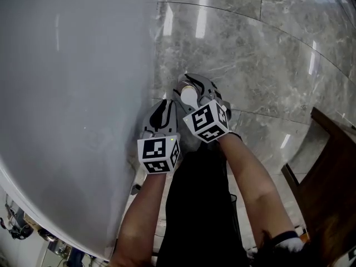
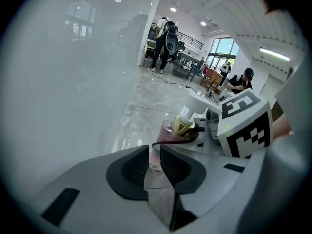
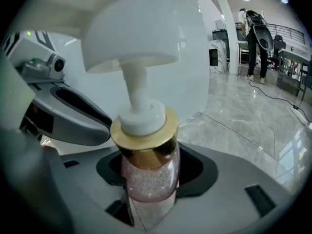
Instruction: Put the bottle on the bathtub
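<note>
A pump bottle [image 3: 148, 177] of pink glittery liquid, with a gold collar and a white pump head [image 1: 189, 95], stands upright between the jaws of my right gripper [image 3: 151, 199], which is shut on its body. In the head view the right gripper [image 1: 194, 89] holds it over the marble floor, right beside the white bathtub [image 1: 72, 93]. My left gripper [image 1: 163, 105] hangs just to the left, close to the tub wall, shut with nothing between its pads [image 2: 171, 164]. From the left gripper view the bottle [image 2: 181, 126] shows just past the jaws.
Grey marble floor [image 1: 250, 54] stretches ahead and to the right. A dark wooden piece of furniture [image 1: 328, 171] stands at the right edge. Far off, a person [image 2: 165, 35] stands near tables and another sits [image 2: 241, 81]. Cables lie at the lower left [image 1: 16, 227].
</note>
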`<state>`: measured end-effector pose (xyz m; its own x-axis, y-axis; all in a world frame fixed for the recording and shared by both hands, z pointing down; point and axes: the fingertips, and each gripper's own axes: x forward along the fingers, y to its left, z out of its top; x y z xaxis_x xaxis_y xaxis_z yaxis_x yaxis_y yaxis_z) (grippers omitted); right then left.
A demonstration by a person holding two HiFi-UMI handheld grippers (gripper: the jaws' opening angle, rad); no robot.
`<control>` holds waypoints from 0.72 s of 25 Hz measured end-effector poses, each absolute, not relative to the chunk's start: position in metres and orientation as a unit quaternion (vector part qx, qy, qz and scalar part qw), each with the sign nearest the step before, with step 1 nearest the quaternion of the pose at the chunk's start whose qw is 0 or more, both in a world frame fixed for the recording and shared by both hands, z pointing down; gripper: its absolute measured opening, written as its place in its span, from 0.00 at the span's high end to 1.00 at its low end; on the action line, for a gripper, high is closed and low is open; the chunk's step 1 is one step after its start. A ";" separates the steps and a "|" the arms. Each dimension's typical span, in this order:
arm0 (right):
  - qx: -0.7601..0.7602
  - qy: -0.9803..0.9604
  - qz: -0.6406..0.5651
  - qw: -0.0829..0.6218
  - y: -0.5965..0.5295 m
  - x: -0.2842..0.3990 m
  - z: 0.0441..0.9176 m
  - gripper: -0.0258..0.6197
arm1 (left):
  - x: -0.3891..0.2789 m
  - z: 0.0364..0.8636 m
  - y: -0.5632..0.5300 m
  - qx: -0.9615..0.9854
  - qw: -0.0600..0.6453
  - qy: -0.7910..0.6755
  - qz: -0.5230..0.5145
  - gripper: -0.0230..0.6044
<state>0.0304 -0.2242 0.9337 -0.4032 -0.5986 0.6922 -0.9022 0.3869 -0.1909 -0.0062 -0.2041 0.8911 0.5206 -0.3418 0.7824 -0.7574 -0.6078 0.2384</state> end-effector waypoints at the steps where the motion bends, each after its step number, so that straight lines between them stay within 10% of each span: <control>1: 0.471 -0.792 0.277 0.273 -0.223 0.028 0.934 0.60 | -0.005 0.891 -0.203 0.823 0.292 -0.333 0.357 0.83; 18: 0.442 -0.801 0.257 0.311 -0.207 0.017 0.939 0.53 | -0.019 0.890 -0.198 0.820 0.285 -0.325 0.376 0.83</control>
<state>0.0169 -0.2066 0.9394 -0.4154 -0.5487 0.7255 -0.8686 0.4762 -0.1372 -0.0185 -0.1980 0.8897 0.5065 -0.3185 0.8013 -0.7468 -0.6265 0.2231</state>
